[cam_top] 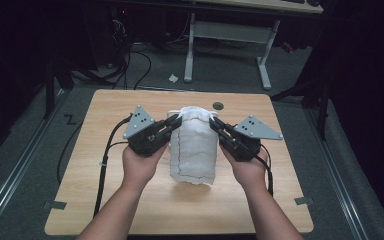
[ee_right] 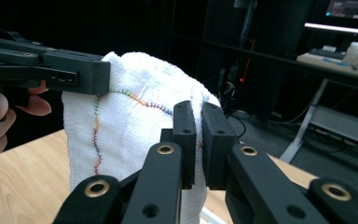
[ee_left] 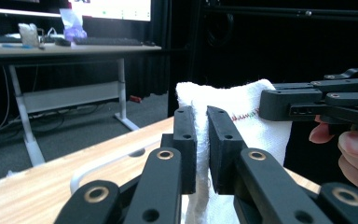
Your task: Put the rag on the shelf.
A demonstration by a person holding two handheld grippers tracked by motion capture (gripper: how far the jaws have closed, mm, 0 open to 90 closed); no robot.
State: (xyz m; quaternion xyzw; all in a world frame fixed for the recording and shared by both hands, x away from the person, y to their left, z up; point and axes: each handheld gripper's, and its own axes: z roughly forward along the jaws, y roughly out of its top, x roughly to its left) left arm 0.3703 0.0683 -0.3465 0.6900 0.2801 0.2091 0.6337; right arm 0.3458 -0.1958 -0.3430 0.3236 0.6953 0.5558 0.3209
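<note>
Tabletop: light wood, rounded corners, a small dark round spot near its far edge, right of centre.

White cloth: knitted texture, multicoloured stitched seam along its border. It hangs lengthwise over the middle of the tabletop, held up by its two top corners; the lower hem sits at or just above the wood, contact not resolvable. Nearer the far edge than the near edge.

Left gripper: jaws clamped on the cloth's top left corner; in the left gripper view the fabric is pinched between the pads, almost no gap.

Right gripper: jaws clamped on the top right corner; the right gripper view shows fabric squeezed between its pads.

Both grippers point inward, toward each other, with the cloth's top edge between them.
</note>
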